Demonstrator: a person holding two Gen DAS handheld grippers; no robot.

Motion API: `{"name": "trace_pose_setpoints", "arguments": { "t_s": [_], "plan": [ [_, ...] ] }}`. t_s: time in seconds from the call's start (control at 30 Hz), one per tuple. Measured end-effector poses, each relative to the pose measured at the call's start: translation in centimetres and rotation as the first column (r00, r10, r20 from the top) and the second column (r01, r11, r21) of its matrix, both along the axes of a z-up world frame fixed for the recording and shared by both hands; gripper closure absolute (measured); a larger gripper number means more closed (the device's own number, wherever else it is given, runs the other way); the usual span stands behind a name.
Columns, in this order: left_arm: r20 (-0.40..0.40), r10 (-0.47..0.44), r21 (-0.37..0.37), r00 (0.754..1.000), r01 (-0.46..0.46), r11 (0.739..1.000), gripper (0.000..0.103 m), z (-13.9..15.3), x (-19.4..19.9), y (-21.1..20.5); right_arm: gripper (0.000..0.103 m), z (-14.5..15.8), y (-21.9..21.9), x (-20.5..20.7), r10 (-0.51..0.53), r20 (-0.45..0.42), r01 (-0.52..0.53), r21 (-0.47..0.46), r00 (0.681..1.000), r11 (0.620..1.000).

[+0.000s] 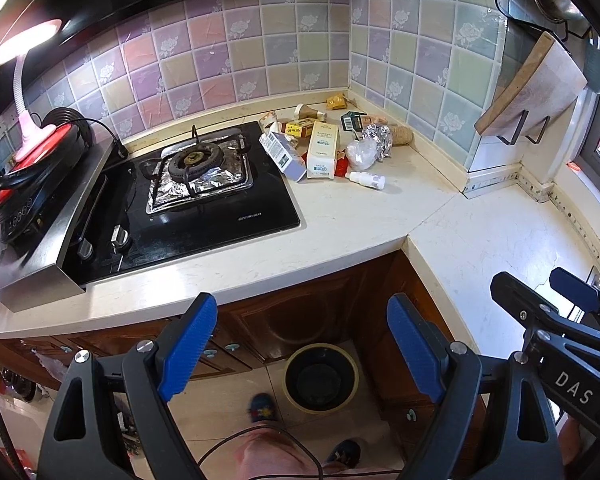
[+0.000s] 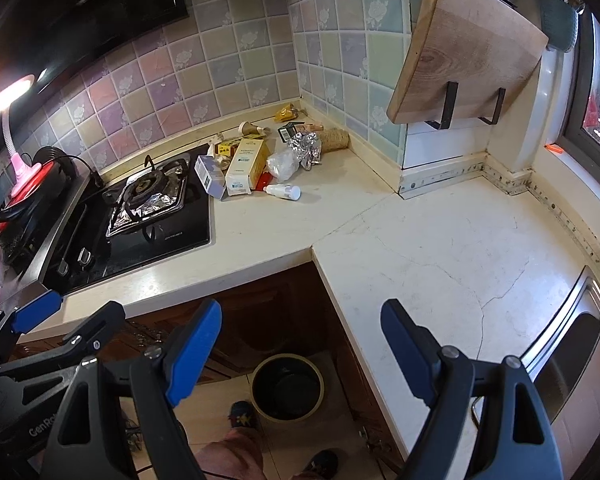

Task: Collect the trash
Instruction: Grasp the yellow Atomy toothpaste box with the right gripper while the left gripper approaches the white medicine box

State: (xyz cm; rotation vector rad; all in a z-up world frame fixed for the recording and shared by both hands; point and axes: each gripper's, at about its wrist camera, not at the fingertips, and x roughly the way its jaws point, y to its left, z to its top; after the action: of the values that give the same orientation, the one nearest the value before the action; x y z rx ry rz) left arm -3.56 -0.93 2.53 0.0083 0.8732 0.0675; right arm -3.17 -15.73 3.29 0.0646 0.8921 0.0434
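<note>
Trash pile [image 1: 324,144] of cartons, crumpled foil and a bottle clutters the counter corner.

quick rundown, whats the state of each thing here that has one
left hand-held gripper: open, nothing between its pads
right hand-held gripper: open, nothing between its pads
desk lamp: switched on
gas burner: no flame, foil lined under it
trash bin: on the floor, uncovered
white bottle: lying on its side
tall white carton: lying flat on the counter
foil wad: crumpled
cutting board: resting tilted on wall brackets
</note>
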Motion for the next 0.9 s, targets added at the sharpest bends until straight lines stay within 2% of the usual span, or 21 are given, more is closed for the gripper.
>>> {"name": "trace_pose_setpoints", "arguments": {
  "t_s": [0.17,0.43,0.53,0.67,0.9],
  "plan": [
    [0.002,-0.005,-0.004,1.000,0.005,1.000,0.017,0.3,1.6,0.7,0.021,-0.2,0.7,1.0,0.000,-0.002,0.000,-0.008,1.000,1.000],
    [-0.042,-0.056,-0.064,0.998,0.053,0.997,0.017,-0.1,7.8,2.5,0.026,-0.8,1.0,5.2,-0.050,-0.023,0.051,0.019,0.998,0.999],
    [-0.072,-0.080,-0.092,0.994,0.073,0.993,0.017,-0.2,11.8,4.1,0.027,-1.1,1.1,7.8,-0.082,-0.032,0.084,0.049,0.996,0.995],
    [-0.112,-0.088,-0.136,0.990,0.072,0.988,0.017,-1.1,17.2,6.7,0.028,-1.6,2.1,11.9,-0.104,-0.030,0.106,0.045,0.994,0.993],
    [-0.196,-0.116,-0.267,0.974,0.061,0.962,0.018,-4.8,28.1,11.3,0.039,-3.6,4.7,21.7,-0.040,-0.082,0.050,0.123,0.996,0.991]
  ]
}}
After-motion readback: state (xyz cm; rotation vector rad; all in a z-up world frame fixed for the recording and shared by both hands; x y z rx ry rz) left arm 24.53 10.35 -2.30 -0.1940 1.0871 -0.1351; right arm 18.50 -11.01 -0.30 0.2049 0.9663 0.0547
